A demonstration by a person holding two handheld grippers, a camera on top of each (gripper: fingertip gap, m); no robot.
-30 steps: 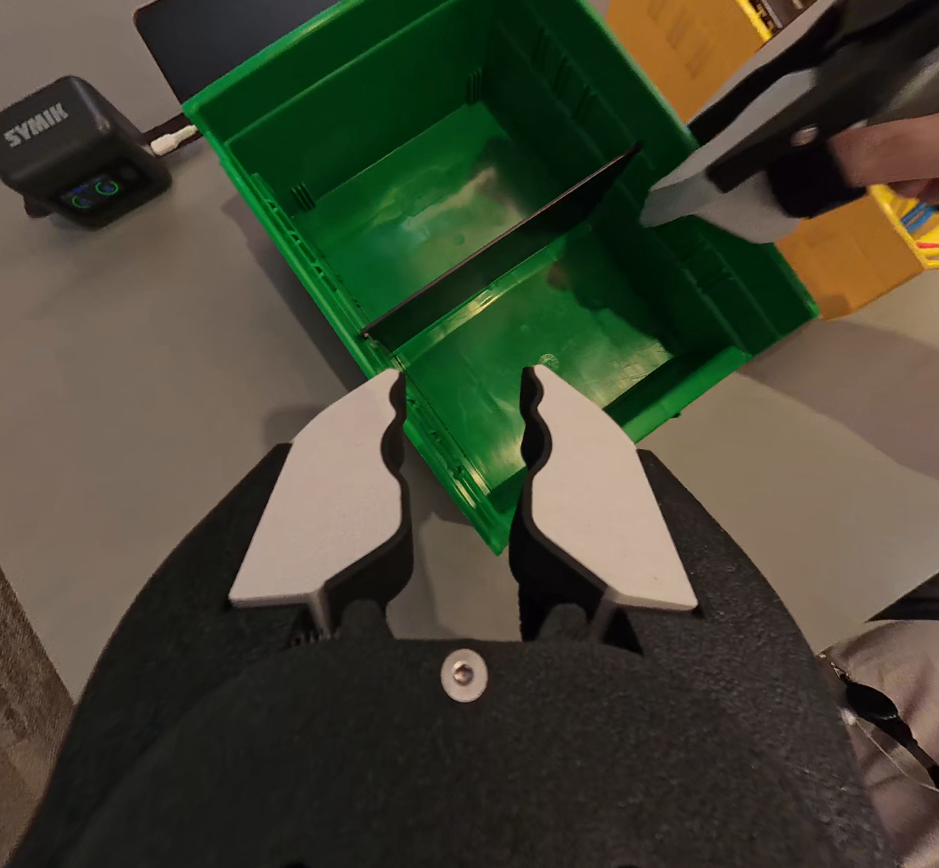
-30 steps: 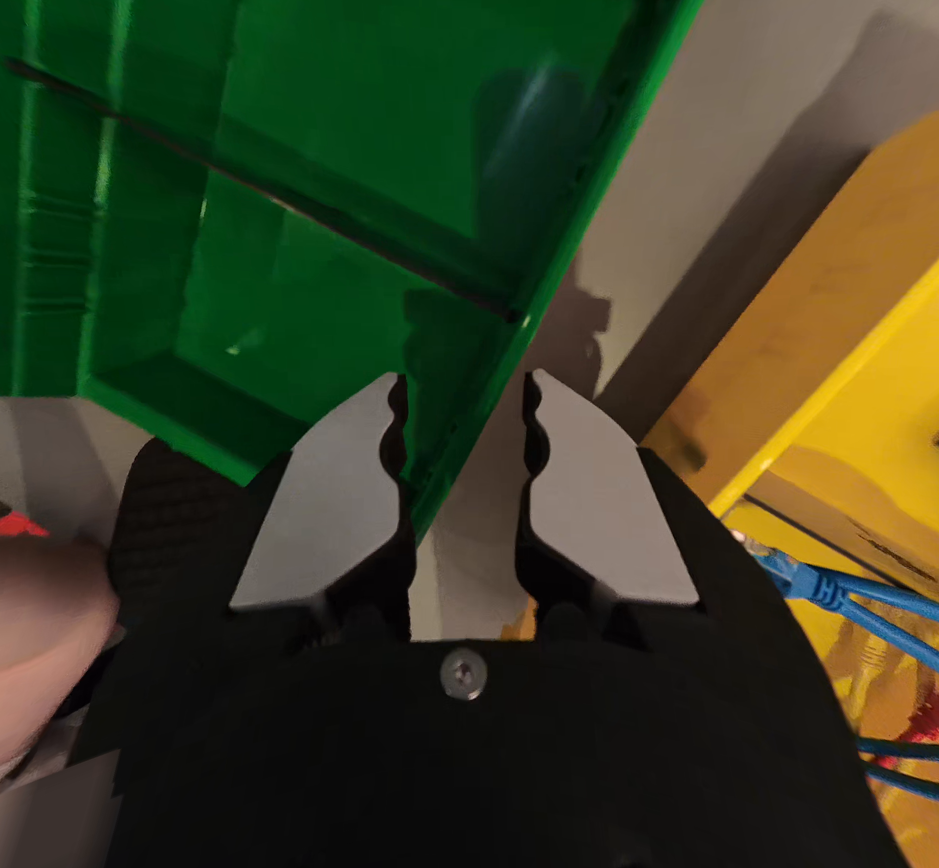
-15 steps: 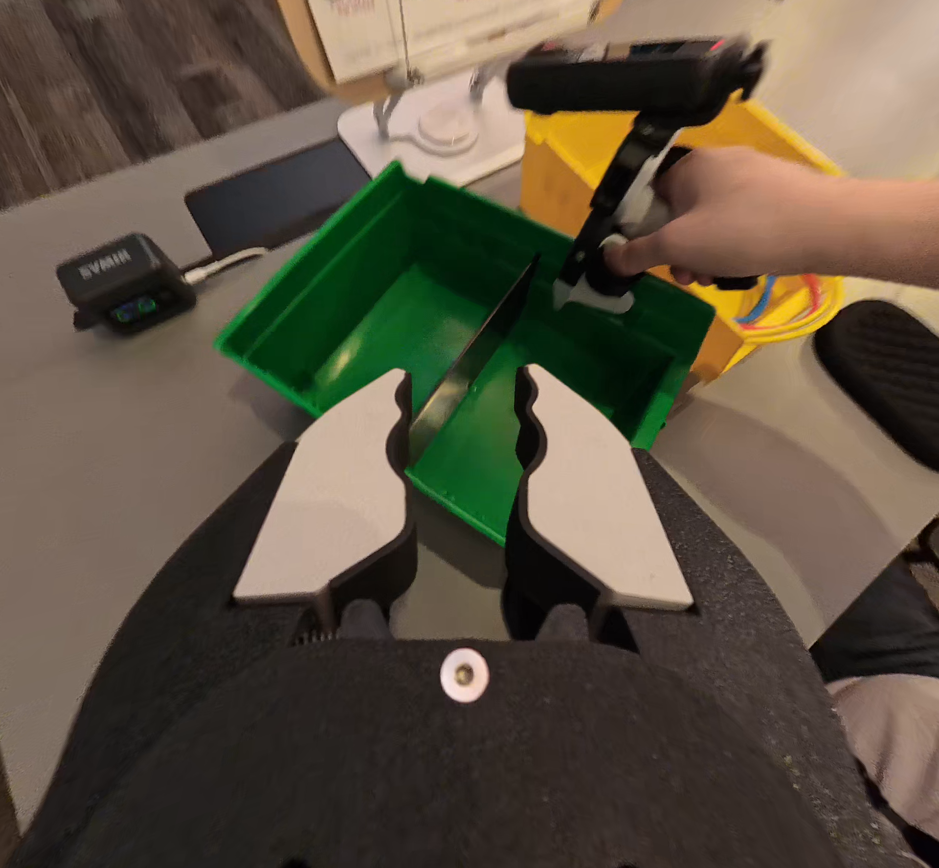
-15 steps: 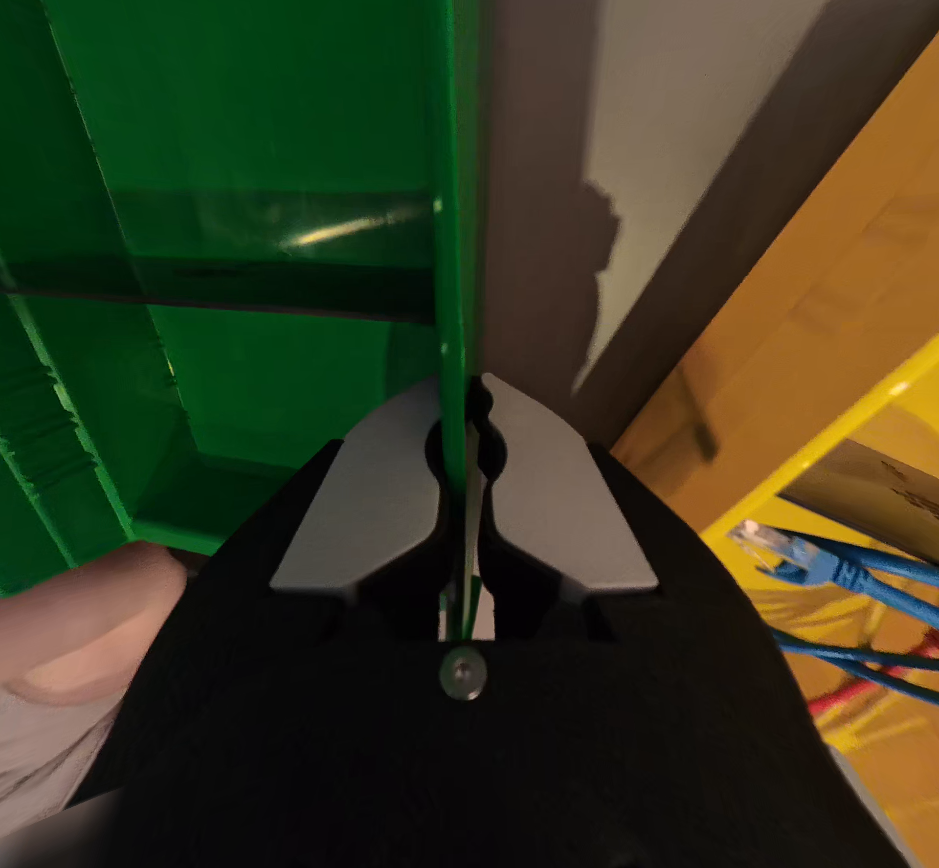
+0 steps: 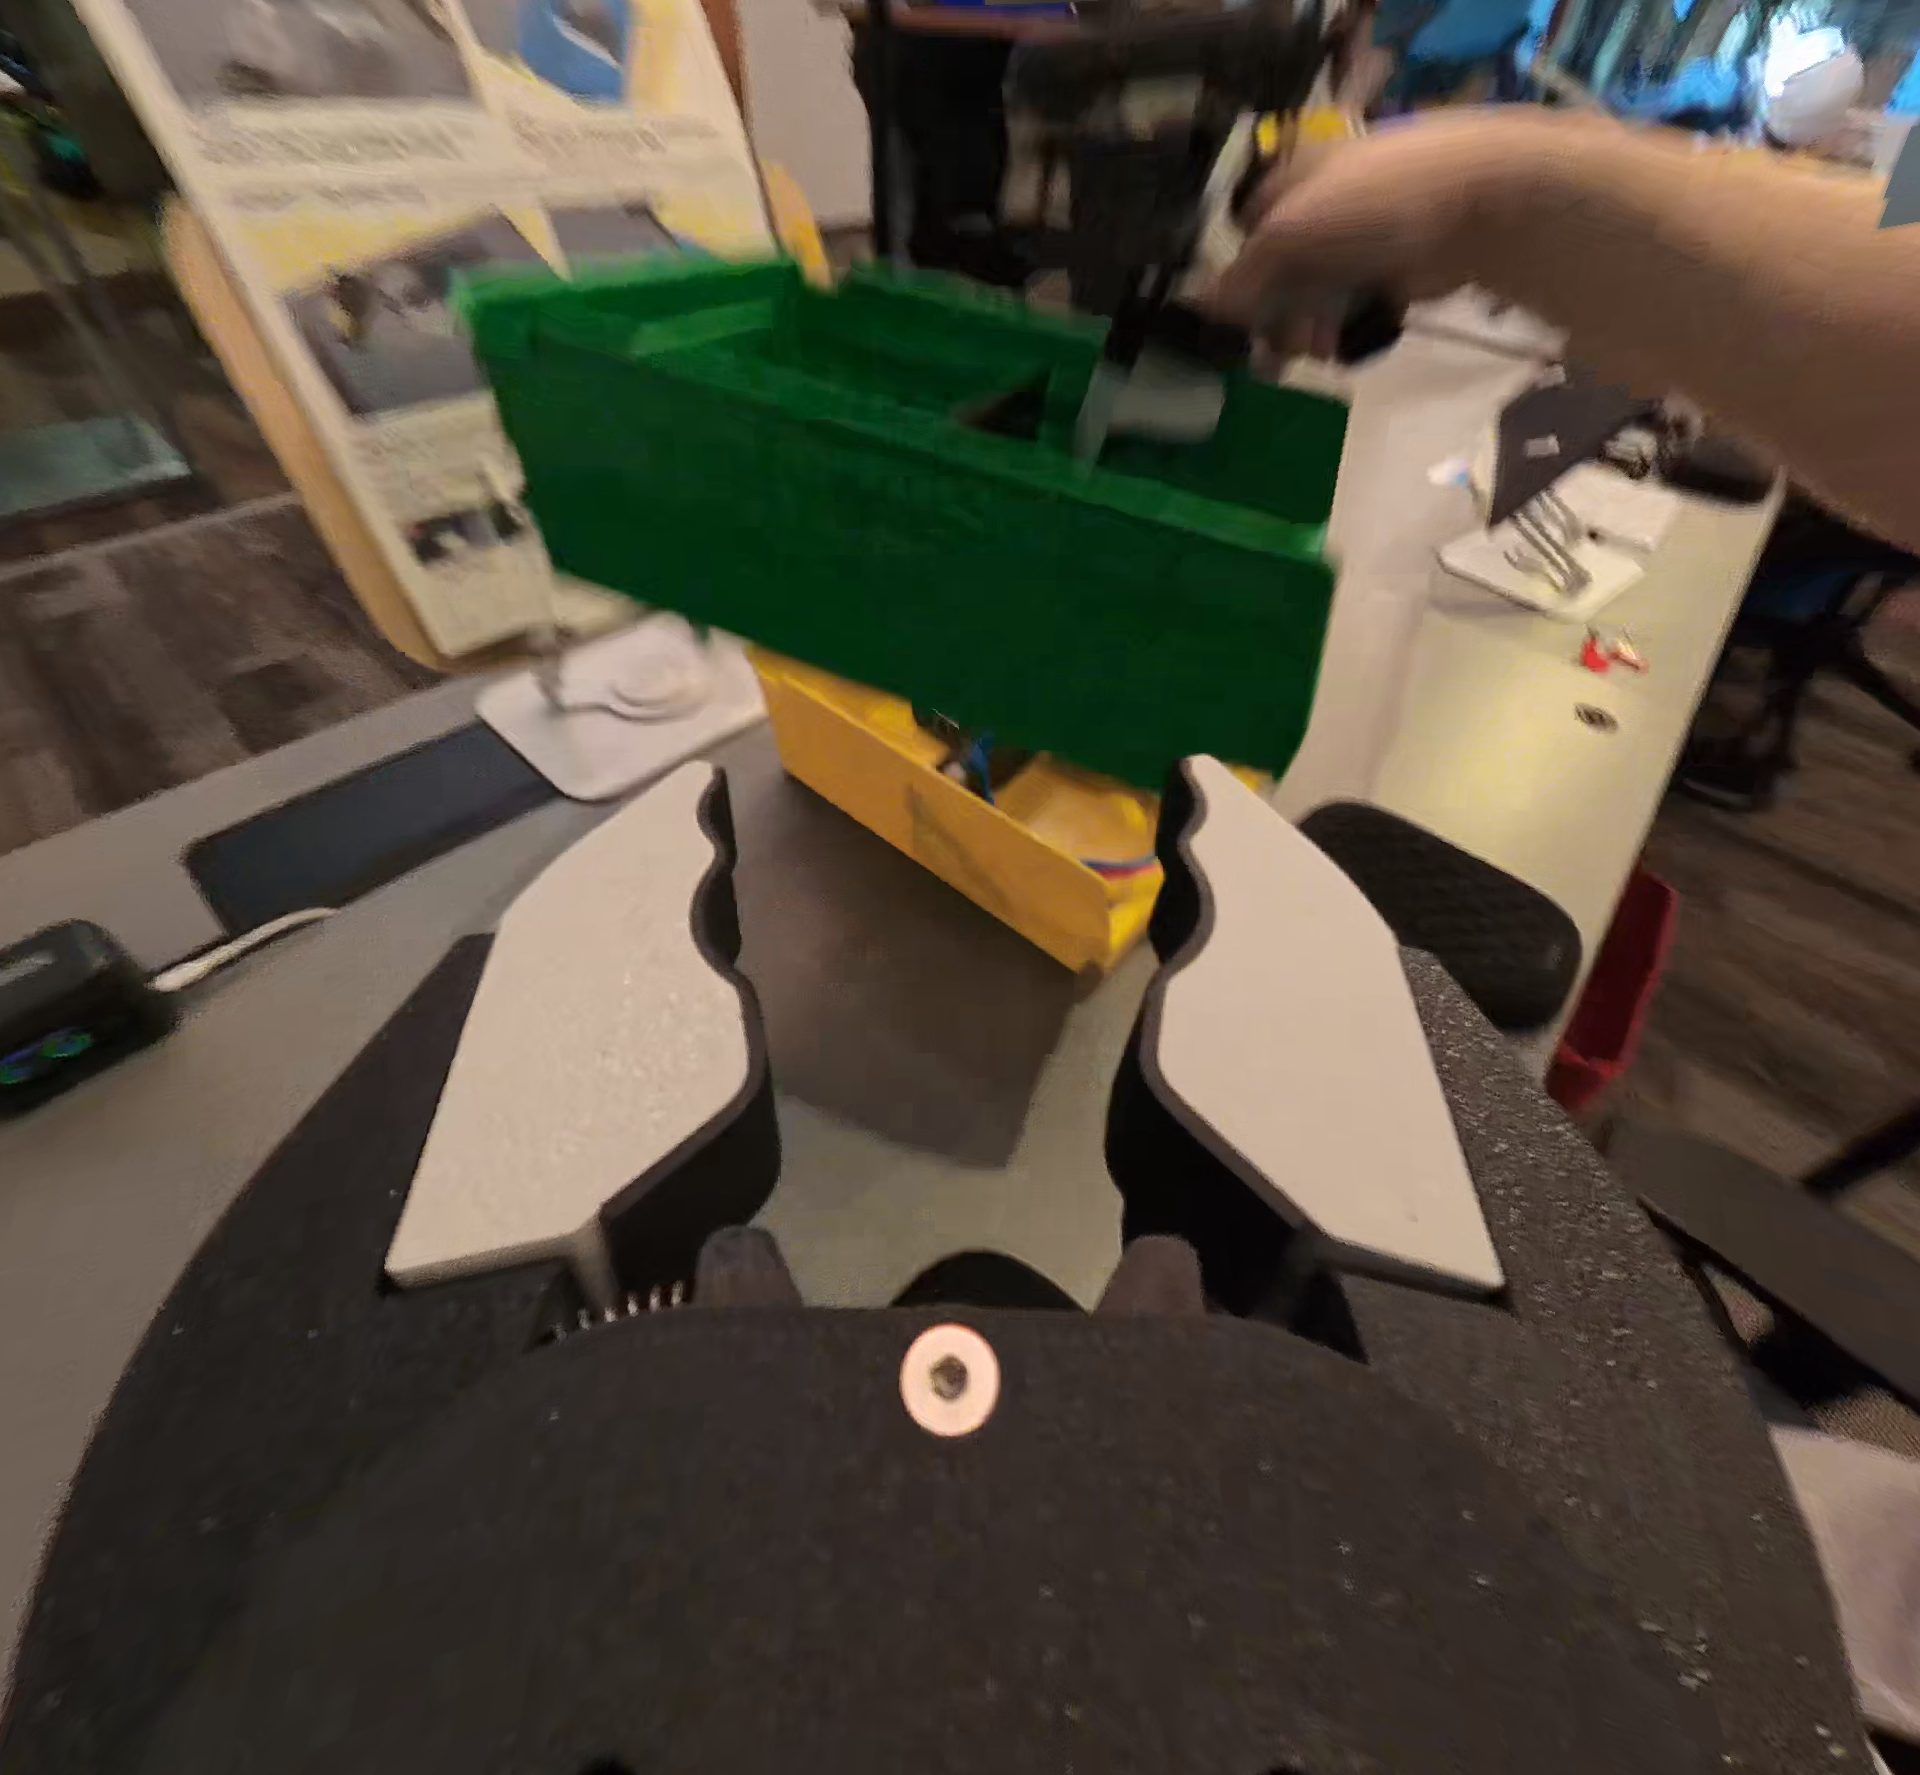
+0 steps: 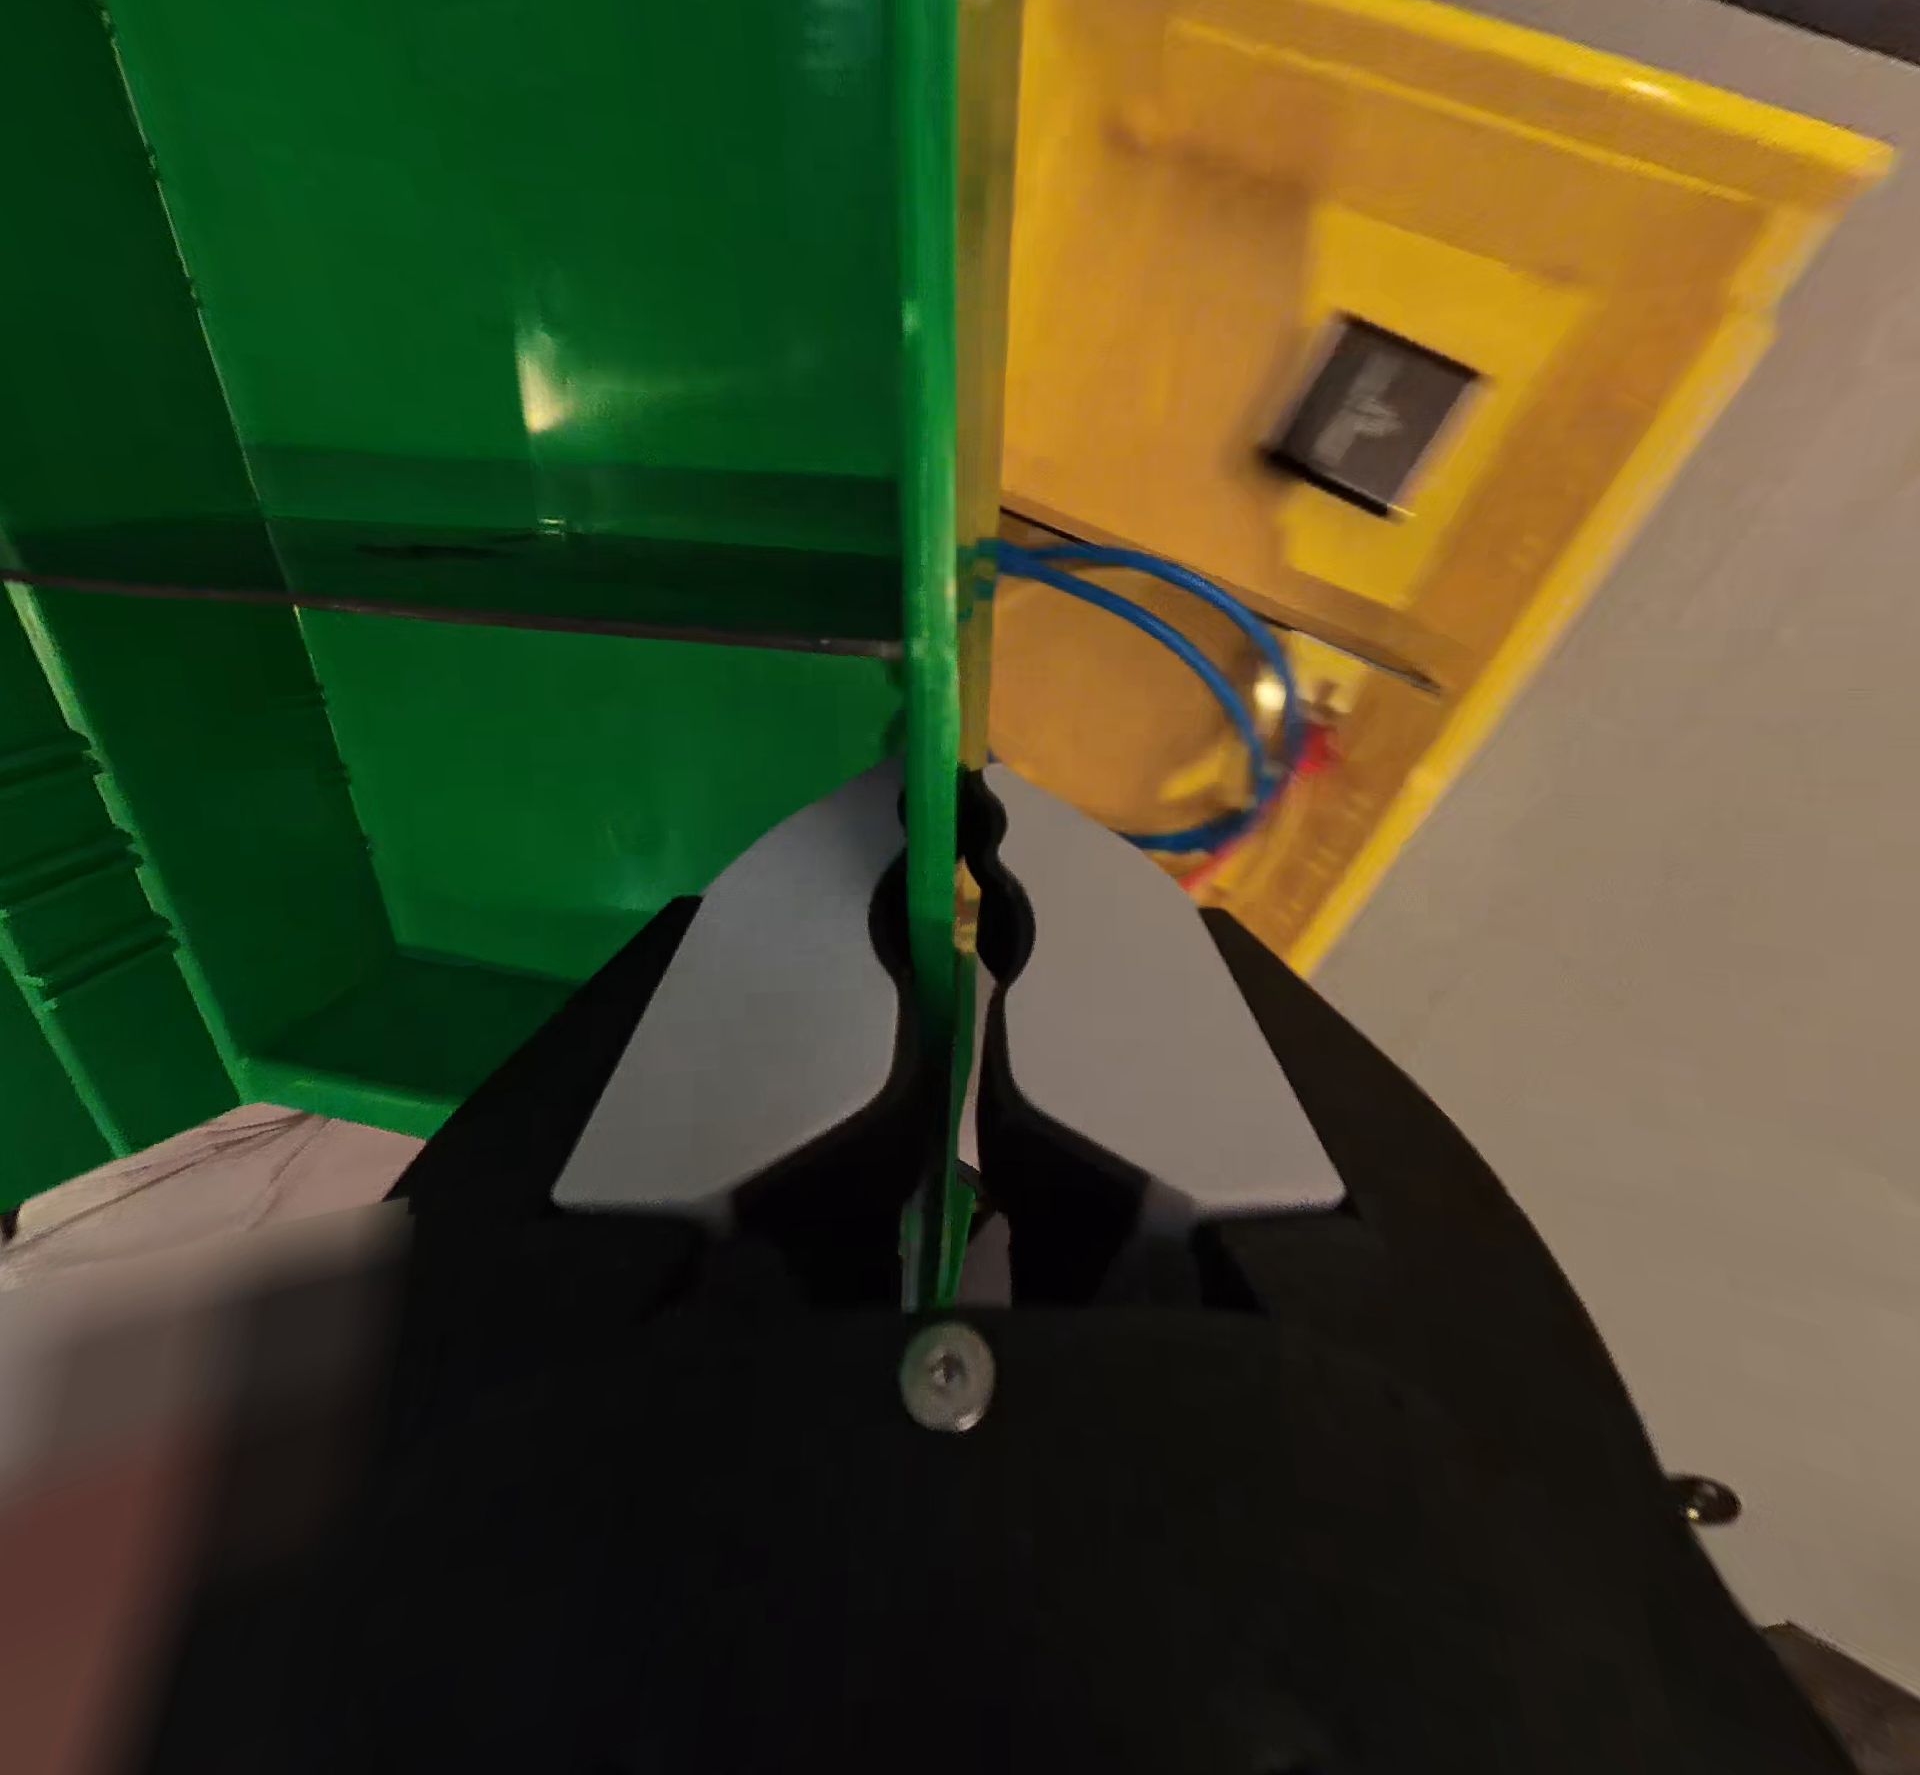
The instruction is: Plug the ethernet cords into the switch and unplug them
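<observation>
My right tongs are clamped on the side wall of the green bin, one finger inside the bin and the other outside it, the wall running straight up between them. From my left wrist view I see that bin lifted clear of the grey table, blurred, hanging ahead of and above my left tongs, with the hand and the right tongs at its far right rim. A thin dark divider crosses the bin's inside, well ahead of the right fingertips.

My left tongs are spread wide with nothing between the fingers, hovering over the table.

The ethernet cords are coiled blue loops in the yellow bin, just to the right of my right tongs and below the lifted green wall; a bit of red shows beside them. The switch, a small dark box, lies farther ahead in the same yellow bin, across a thin partition from the cords. In the left view the yellow bin sits just ahead of my left fingertips, under the green one
</observation>
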